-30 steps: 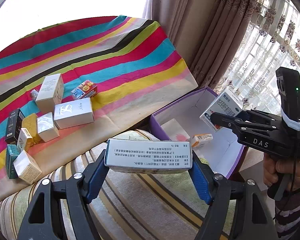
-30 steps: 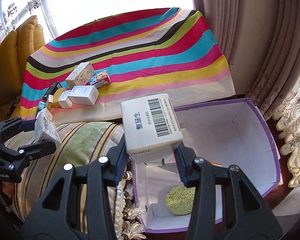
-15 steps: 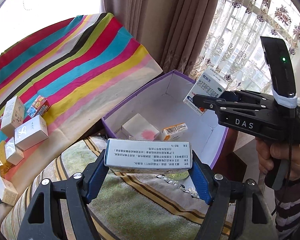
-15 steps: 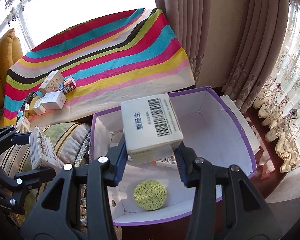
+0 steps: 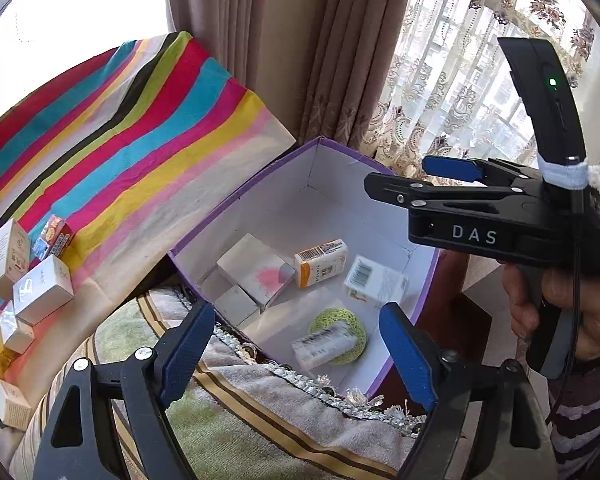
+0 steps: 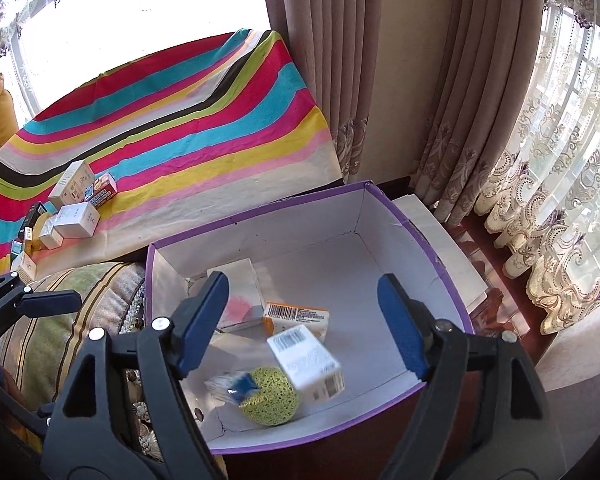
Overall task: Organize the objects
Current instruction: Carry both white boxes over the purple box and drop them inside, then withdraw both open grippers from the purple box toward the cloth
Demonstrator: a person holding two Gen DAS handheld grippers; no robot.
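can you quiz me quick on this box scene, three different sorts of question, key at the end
1. True or false: the left hand-held gripper holds a carton.
2. What lies in the purple-rimmed cardboard box under the blurred white barcoded carton? A) round green scrubber B) black remote
3. Fill in: the small cartons not yet sorted lie on the ___ cloth.

Key: 1 false, its jaws have just been opening and nothing is between them. 2 A, the round green scrubber. 3 striped.
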